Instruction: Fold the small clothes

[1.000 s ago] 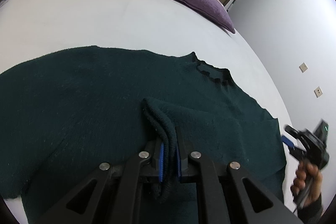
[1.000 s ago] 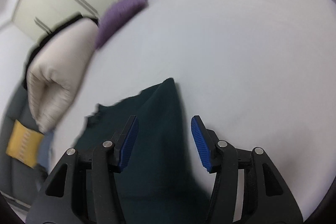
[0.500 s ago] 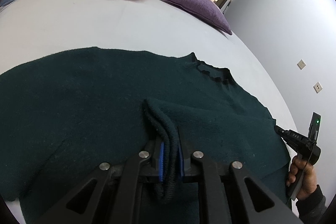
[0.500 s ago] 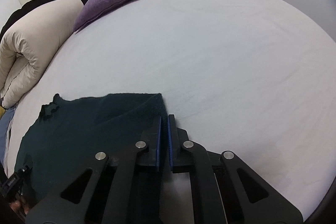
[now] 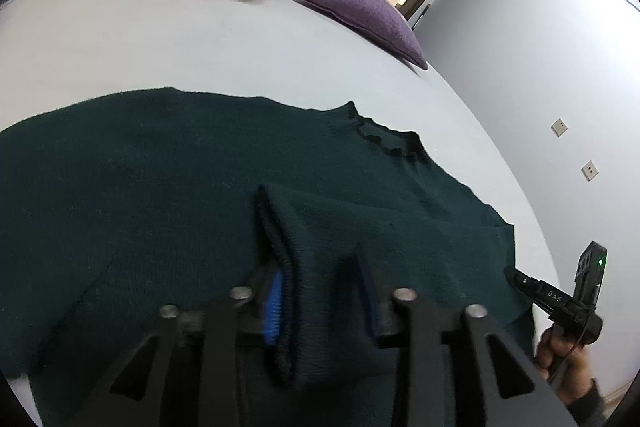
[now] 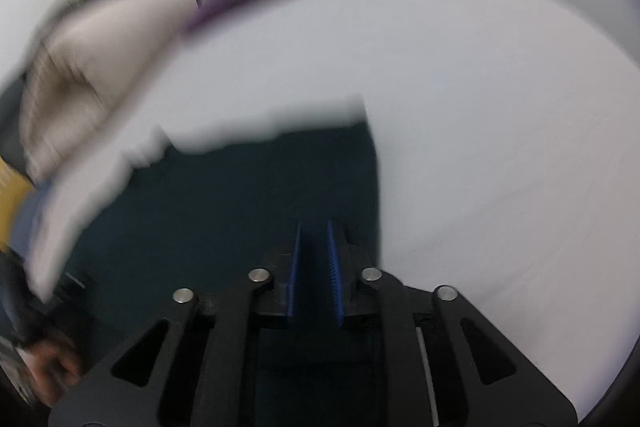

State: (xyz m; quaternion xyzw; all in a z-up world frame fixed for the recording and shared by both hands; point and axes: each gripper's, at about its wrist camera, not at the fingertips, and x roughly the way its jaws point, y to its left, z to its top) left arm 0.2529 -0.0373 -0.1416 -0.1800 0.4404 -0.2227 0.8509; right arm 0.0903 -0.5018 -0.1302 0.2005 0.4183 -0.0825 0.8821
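On the bed, near to far:
Left gripper: jaws parted, a folded sleeve lying loose between them.
Right gripper: nearly closed; whether it pinches cloth, I cannot tell.
Risk: the loose fold may slump open.
Sweater: dark green knit, spread flat, neckline far.

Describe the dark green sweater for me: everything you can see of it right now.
The dark green sweater is a fuzzy knit, lying mostly flat on the pale bed, its frilled neckline toward the purple pillow. One ribbed-edged flap is folded over onto the body and lies between the left gripper fingers, whose jaws stand apart. In the blurred right wrist view, the right gripper sits over the sweater's edge, jaws slightly apart.
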